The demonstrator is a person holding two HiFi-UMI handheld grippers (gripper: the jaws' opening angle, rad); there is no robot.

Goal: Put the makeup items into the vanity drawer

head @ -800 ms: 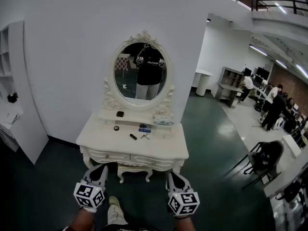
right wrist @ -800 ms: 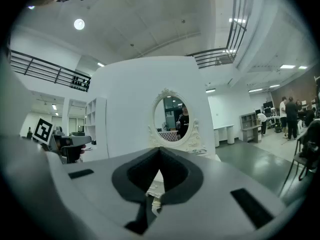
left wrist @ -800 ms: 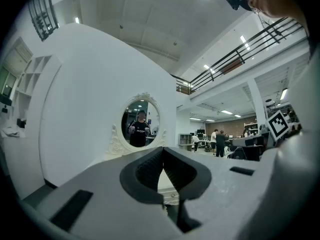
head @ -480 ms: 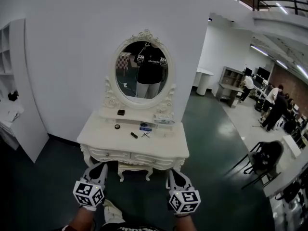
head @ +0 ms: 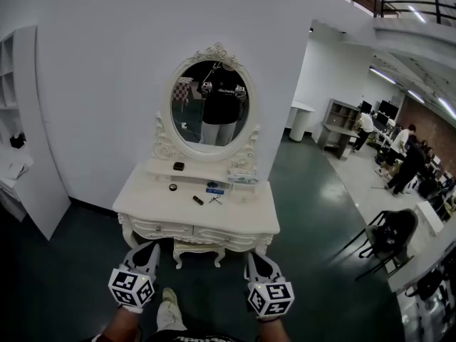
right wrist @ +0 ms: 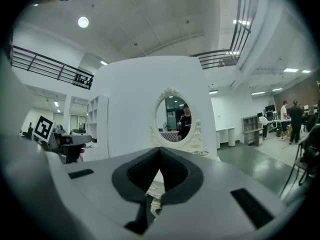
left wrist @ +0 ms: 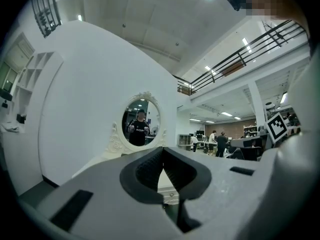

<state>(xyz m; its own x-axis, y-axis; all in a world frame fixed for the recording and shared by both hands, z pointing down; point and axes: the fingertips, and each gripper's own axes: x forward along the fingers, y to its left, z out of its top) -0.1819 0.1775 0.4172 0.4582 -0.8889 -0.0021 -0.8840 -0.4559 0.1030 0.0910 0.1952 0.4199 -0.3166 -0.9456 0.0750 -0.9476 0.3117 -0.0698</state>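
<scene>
- A person stands back from a white vanity (head: 265,228), left tongs (head: 149,248) and right tongs (head: 254,258) held level and side by side, short of its front edge and touching nothing.
- Both tongs are closed tip to tip and empty. Each gripper view shows the dark pads meeting, with only the vanity and its oval mirror (head: 211,105) beyond them.
- The makeup items lie out on the counter (head: 157,209), toward its back edge and middle. A small round pot (head: 172,188) sits left of centre. A dark tube (head: 197,201) and a small metal tool (head: 215,202) lie near the middle, and a blue-labelled piece (head: 214,189) just behind them.
- A dark compact (head: 178,167) rests on the raised shelf under the mirror, and a clear case (head: 242,179) stands at that shelf's right end.
- The left drawer (head: 160,229) and right drawer (head: 229,238) under the counter's front edge look shut.
- By all appearances the job is at the approach stage, with nothing stowed.
- The next move likely calls for closing in on the vanity, parting one pair of tongs and pulling a drawer open by its pull, which is too small to make out here. The first item can be lifted only after that.
</scene>
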